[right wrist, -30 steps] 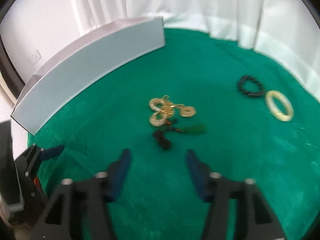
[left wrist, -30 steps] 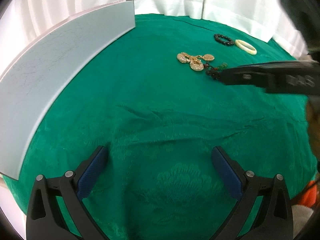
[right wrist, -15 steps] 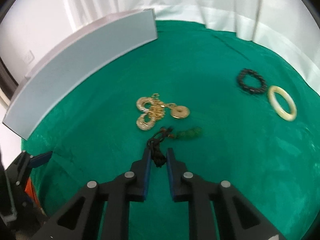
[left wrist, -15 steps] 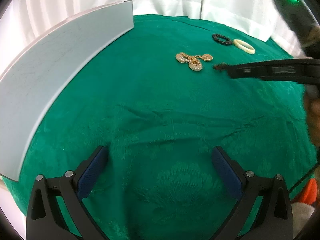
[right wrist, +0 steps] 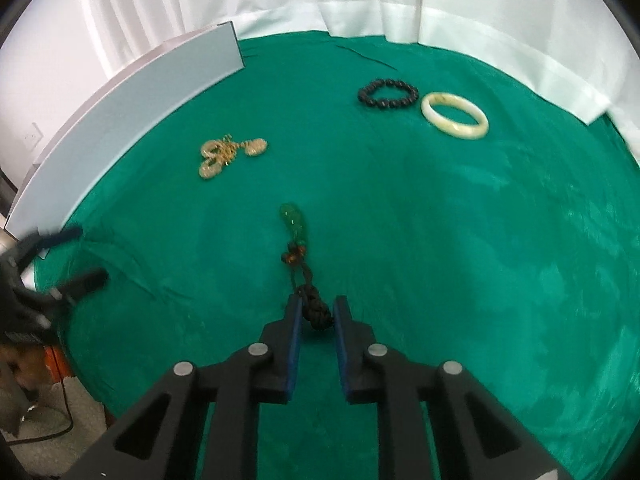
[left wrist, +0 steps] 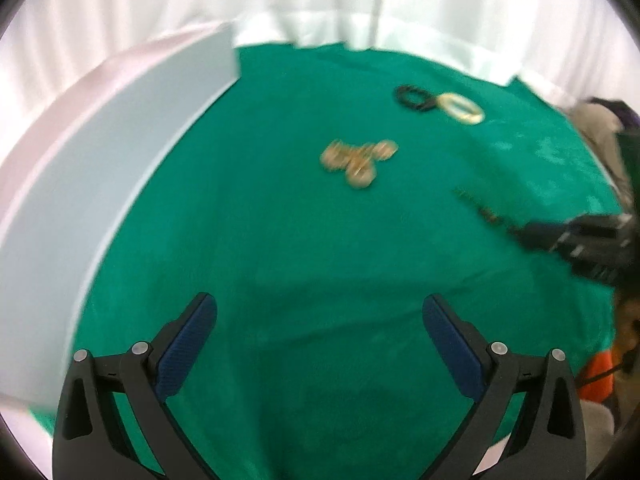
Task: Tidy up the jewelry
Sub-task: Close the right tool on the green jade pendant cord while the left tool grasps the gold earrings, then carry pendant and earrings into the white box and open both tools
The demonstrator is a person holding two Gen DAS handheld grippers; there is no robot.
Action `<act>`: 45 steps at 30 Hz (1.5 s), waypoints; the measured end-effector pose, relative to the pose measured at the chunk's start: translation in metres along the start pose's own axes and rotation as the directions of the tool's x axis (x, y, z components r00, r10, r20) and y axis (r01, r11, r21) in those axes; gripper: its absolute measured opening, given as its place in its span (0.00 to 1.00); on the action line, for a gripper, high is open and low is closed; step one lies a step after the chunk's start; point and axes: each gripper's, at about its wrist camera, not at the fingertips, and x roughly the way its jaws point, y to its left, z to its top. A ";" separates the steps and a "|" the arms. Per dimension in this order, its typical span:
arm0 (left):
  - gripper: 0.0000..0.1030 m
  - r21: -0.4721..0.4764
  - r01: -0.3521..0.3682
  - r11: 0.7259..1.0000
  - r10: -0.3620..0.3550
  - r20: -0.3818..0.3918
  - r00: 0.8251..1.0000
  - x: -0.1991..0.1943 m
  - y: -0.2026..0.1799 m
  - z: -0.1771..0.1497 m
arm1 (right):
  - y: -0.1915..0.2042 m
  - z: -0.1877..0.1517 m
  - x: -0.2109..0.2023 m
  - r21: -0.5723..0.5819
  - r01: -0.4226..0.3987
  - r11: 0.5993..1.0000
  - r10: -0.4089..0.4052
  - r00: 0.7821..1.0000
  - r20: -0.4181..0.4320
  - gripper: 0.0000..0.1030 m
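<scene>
The right gripper [right wrist: 316,314] has its jaws nearly closed around the black knot of a pendant cord [right wrist: 306,280], having just eased open slightly; the green pendant [right wrist: 294,222] trails toward twelve o'clock. The left gripper [left wrist: 320,320] gapes wide, empty. One gold cluster [right wrist: 226,156] lies at eleven o'clock; one bead bracelet [right wrist: 388,94] and one bangle [right wrist: 455,120] at one. Bare green cloth [right wrist: 500,260] spreads rightward; a grey box [right wrist: 132,116] walls the left edge.

Green cloth [right wrist: 440,240], gold charms [right wrist: 228,156], blk beads [right wrist: 388,94], cream bangle [right wrist: 455,120].
</scene>
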 end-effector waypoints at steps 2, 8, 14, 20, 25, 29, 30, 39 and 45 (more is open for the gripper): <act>0.99 0.063 0.050 0.997 -0.050 -0.006 0.999 0.000 -0.004 0.023 | 0.000 -0.004 -0.002 0.018 -0.014 1.000 0.013 1.000 0.016 0.40; 0.99 0.253 0.121 0.960 -0.108 -0.064 0.992 0.047 -0.017 0.087 | -0.002 -0.015 -0.018 0.072 -0.059 0.996 0.053 0.996 0.073 0.42; 0.84 0.260 0.157 0.953 -0.115 -0.171 0.979 0.117 -0.025 0.122 | -0.008 -0.023 -0.036 0.101 -0.083 0.991 0.072 0.992 0.106 0.42; 0.57 0.363 0.210 0.908 -0.144 -0.199 0.969 0.127 -0.035 0.116 | -0.022 -0.029 -0.044 0.150 -0.100 0.984 0.080 0.988 0.133 0.42; 0.07 0.354 0.237 0.904 -0.165 -0.222 0.961 0.121 -0.029 0.115 | -0.031 -0.030 -0.046 0.189 -0.112 0.976 0.082 0.984 0.161 0.42; 0.03 0.256 0.255 0.932 -0.198 -0.227 0.953 0.116 -0.017 0.117 | -0.034 -0.031 -0.044 0.209 -0.109 0.972 0.076 0.984 0.163 0.42; 0.03 0.214 0.264 0.941 -0.217 -0.218 0.951 0.115 -0.013 0.119 | -0.035 -0.032 -0.045 0.211 -0.112 0.971 0.077 0.983 0.167 0.42; 0.03 -0.075 0.377 0.923 -0.383 -0.092 0.919 0.064 0.032 0.125 | -0.042 -0.028 -0.046 0.219 -0.109 0.970 0.071 0.982 0.173 0.42; 0.03 -0.147 0.392 0.908 -0.399 -0.017 0.917 0.031 0.044 0.124 | -0.030 -0.006 -0.039 0.102 -0.120 0.988 0.104 0.984 0.146 0.43</act>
